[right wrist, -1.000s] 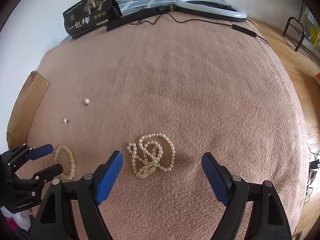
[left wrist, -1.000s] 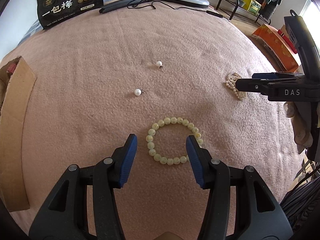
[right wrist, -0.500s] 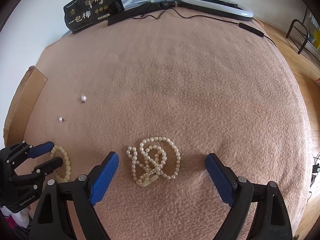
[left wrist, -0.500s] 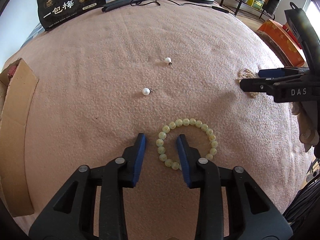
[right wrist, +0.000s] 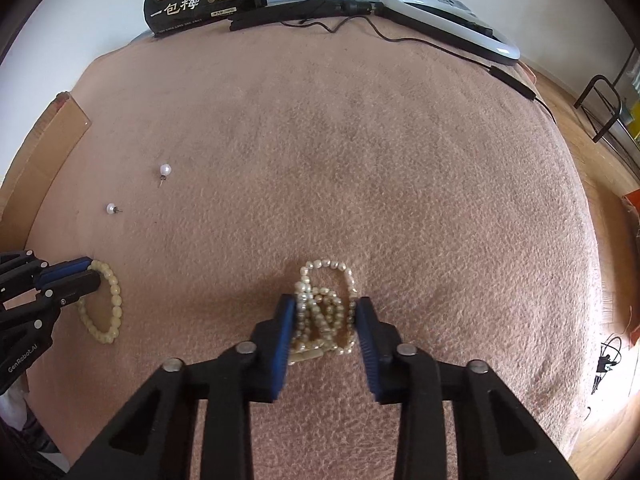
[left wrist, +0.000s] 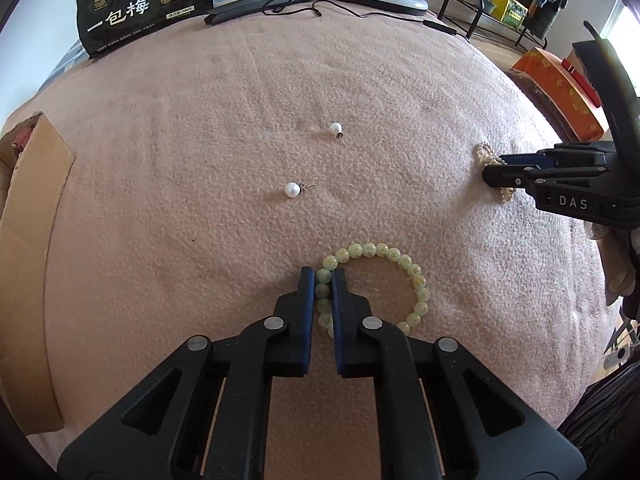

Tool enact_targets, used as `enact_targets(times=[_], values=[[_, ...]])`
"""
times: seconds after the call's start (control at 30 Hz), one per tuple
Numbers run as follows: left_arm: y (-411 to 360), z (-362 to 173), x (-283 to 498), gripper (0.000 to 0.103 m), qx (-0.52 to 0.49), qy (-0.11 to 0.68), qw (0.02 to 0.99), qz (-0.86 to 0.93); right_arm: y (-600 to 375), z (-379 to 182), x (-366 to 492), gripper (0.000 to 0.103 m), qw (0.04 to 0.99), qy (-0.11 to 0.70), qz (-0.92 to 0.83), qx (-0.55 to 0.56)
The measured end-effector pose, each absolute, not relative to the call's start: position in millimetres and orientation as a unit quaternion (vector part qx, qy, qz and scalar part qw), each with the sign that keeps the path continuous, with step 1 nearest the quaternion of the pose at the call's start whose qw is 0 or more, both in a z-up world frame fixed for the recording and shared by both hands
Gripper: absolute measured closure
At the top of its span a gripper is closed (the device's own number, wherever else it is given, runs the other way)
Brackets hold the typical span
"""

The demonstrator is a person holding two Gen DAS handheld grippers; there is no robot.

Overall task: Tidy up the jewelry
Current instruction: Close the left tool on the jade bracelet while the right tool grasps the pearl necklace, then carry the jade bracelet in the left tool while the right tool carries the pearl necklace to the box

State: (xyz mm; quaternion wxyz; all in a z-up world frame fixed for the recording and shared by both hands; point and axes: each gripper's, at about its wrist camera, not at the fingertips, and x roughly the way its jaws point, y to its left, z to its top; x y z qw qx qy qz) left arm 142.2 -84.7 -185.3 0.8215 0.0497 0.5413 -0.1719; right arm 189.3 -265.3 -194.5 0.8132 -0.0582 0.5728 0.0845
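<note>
Both grippers are down on the pink blanket (left wrist: 240, 160), each working on its own piece of jewelry; the left gripper (left wrist: 323, 280) has just been closing and its blue pads now pinch the left side of the pale green bead bracelet (left wrist: 400, 260), a few beads caught between them while the rest of the loop lies flat on the blanket to the right. Seen from the other side, that same bracelet (right wrist: 108, 312) curls out beyond the left gripper (right wrist: 86, 272), whose tips press together on it.

The right gripper (right wrist: 326, 312) has also just been closing; its pads sit against either side of the bunched pearl necklace (right wrist: 324, 312) (a loose heap of small cream beads), squeezing the pile inward, with one loop poking out past the tips.

Further up the blanket lie two pearl earrings, well apart from both grippers; the nearer pearl earring (left wrist: 292, 189) and the farther pearl earring (left wrist: 336, 128) rest near each other, untouched. A black bag with white characters (left wrist: 144, 4) stands at the far edge; a ring light (right wrist: 452, 20) with its cable lies beside it; a cardboard box (left wrist: 28, 240) stands along the left edge.
</note>
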Motion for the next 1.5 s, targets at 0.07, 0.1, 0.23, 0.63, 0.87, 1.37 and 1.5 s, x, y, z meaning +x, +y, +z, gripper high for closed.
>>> enact_targets(times=[0.07,0.1,0.23,0.63,0.87,1.37,1.5], values=[[-85.0,-183.3,139.8,0.097,0.05,0.54,0.822,-0.175,-265.3,-193.7,188.3,0.089,0.814,0.572,0.084,-0.059],[-85.7,-182.0,138.5,0.097,0.05,0.538,0.823,-0.177,-266.3,-193.6,187.5,0.092,0.814,0.571,0.084,-0.058],[-86.6,-175.1,135.5,0.098,0.046,0.531,0.827,-0.182,-265.7,-187.3,184.9,0.096,0.819,0.565,0.084,-0.055],[-76.4,-137.8,131.2,0.098,0.016,0.496,0.847,-0.191,-262.3,-145.3,174.1,0.098,0.849,0.52,0.087,-0.04],[-64.2,-115.1,128.2,0.098,0.001,0.473,0.86,-0.189,-247.3,-117.3,166.2,0.098,0.864,0.491,0.106,-0.029],[-7.4,-67.1,122.6,0.098,-0.049,0.424,0.89,-0.16,-184.6,-75.8,154.9,0.098,0.884,0.438,0.161,-0.019],[14.7,-56.8,120.2,0.098,-0.066,0.412,0.897,-0.146,-162.1,-70.0,152.8,0.098,0.885,0.429,0.178,-0.023]])
